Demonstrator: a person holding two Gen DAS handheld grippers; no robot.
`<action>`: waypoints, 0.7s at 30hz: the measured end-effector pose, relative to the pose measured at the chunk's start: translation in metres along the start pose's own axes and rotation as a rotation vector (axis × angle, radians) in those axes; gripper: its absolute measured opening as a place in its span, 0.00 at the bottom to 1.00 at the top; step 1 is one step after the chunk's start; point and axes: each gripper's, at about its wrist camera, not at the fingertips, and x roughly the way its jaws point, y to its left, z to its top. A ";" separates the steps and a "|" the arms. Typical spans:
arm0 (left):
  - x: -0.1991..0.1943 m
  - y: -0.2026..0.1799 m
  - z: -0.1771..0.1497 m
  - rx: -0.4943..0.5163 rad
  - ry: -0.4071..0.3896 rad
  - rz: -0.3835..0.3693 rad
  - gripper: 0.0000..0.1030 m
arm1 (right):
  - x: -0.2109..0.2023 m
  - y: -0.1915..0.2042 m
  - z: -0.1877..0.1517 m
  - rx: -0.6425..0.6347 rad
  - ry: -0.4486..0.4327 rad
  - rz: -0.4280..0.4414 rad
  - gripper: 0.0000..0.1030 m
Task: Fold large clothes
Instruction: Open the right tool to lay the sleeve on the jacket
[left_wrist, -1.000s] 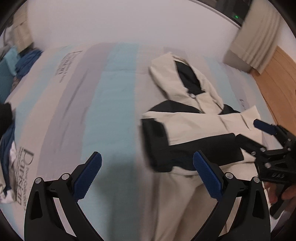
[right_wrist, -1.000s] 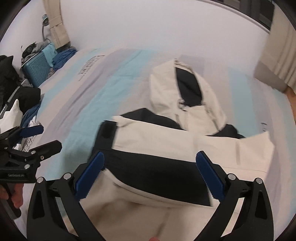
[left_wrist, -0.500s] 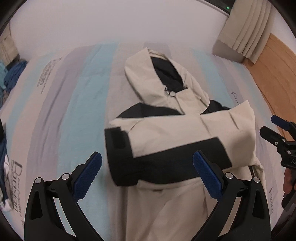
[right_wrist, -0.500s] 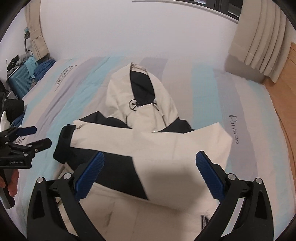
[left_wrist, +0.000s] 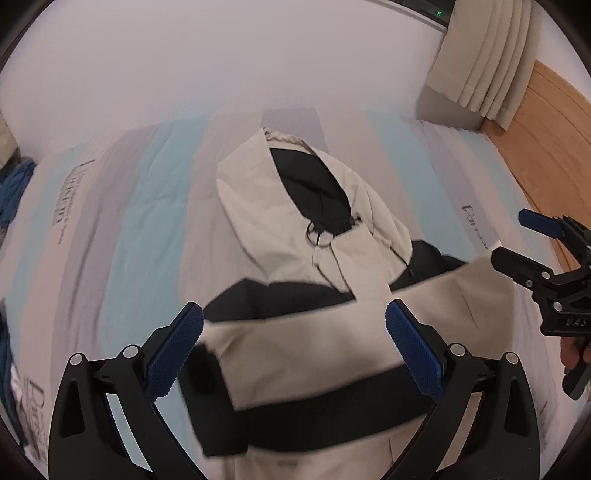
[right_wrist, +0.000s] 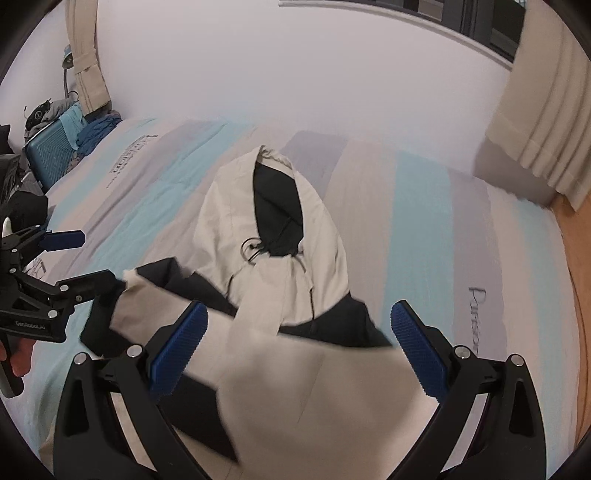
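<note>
- Your left gripper (left_wrist: 294, 350) has its jaws spread wide, with nothing between the blue pads (left_wrist: 173, 357); it hangs above the folded sleeve (left_wrist: 314, 380) of the jacket (left_wrist: 295, 258).
- Your right gripper (right_wrist: 299, 350) is spread wide too and holds nothing; below it you see the cream and black cloth of the same jacket (right_wrist: 280, 258).
- The jacket lies in the middle of the bed (left_wrist: 147, 206), on the cover with blue, grey and beige stripes. Its hood (left_wrist: 291, 192) points toward the far edge of the bed, by the white wall (left_wrist: 221, 66).
- The hood lies flat, with the black lining open to the top and a drawstring loop (left_wrist: 319, 236) at the neck.
- One sleeve is folded across the chest, from the right side of the bed toward the left. It is cream with a wide black band, and its black cuff (left_wrist: 201, 373) ends just beside your left gripper's left pad.
- In the left wrist view your right gripper (left_wrist: 517, 243) shows at the right edge, over the right shoulder of the jacket; I cannot tell if it touches the cloth.
- In the right wrist view your left gripper (right_wrist: 79, 256) shows at the left edge, close to the cuff end of the sleeve.
- A blue suitcase (right_wrist: 50, 155) with clothes on it stands beside the far left corner of the bed.
- A beige curtain (right_wrist: 543, 122) hangs by the far right corner, above the wooden floor (left_wrist: 546, 147).
</note>
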 end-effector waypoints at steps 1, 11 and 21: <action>0.007 0.001 0.005 0.003 0.001 -0.001 0.94 | 0.013 -0.005 0.008 -0.002 0.006 0.009 0.93; 0.119 0.040 0.075 0.003 0.042 -0.002 0.94 | 0.145 -0.025 0.070 -0.082 0.043 0.066 0.88; 0.207 0.088 0.131 -0.024 0.078 -0.002 0.94 | 0.246 -0.034 0.120 -0.134 0.081 0.061 0.86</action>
